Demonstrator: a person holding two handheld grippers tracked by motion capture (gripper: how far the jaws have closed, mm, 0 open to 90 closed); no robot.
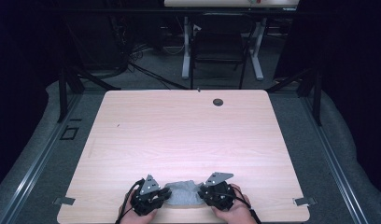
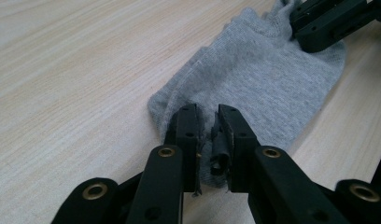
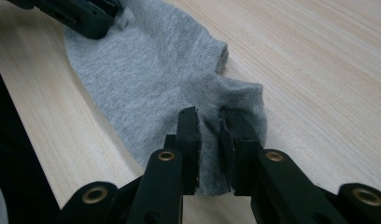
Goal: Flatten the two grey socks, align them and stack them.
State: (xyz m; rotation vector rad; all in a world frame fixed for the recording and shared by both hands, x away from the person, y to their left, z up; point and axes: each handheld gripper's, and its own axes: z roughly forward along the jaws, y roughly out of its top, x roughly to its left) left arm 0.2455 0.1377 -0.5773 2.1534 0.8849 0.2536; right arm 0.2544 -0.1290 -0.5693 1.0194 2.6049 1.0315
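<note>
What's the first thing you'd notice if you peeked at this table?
A grey sock lying at the near edge of the pale wooden table. The left gripper pinches one end of it and the right gripper pinches the other. Beyond the table stands a dark chair.

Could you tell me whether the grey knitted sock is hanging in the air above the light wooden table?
No, the grey knitted sock lies flat on the light wooden table.

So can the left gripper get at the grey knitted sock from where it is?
Probably yes: the left gripper already has an end of the grey knitted sock bunched between its pads, nothing blocking.
</note>
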